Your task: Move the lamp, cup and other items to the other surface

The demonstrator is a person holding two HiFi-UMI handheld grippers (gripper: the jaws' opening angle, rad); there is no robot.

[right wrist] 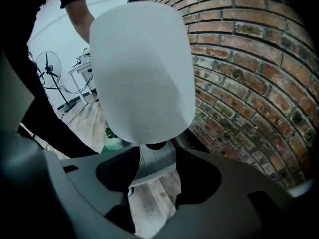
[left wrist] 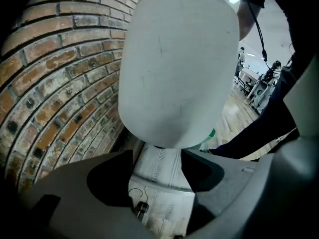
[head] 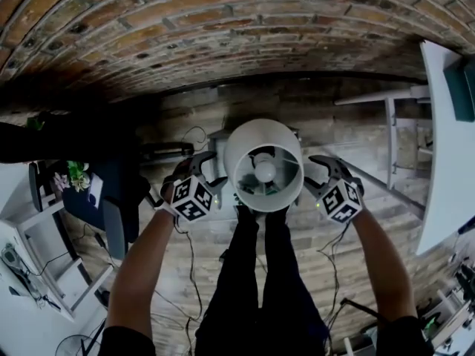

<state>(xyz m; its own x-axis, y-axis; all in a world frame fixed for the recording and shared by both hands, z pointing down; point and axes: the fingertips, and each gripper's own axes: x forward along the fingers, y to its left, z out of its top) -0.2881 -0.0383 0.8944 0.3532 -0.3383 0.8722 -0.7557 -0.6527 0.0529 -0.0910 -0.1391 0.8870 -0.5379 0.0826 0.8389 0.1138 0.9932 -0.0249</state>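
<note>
A lamp with a white drum shade (head: 263,165) is seen from above, its bulb showing inside. It fills the upper half of the left gripper view, shade (left wrist: 177,68), and of the right gripper view, shade (right wrist: 142,73). Under it lies a pale wood-grain round top (left wrist: 159,166), also seen in the right gripper view as the round top (right wrist: 152,163). My left gripper (head: 215,169) stands close beside the shade's left side, my right gripper (head: 310,173) beside its right side. Both are open; the shade sits just beyond their tips, not between the jaws.
A brick wall (head: 185,28) runs behind the lamp. A white table (head: 445,162) stands at the right, and white shelving (head: 37,258) with a plant (head: 76,175) at the left. Cables trail over the wooden floor (head: 185,258). The person's legs (head: 256,288) stand below the lamp.
</note>
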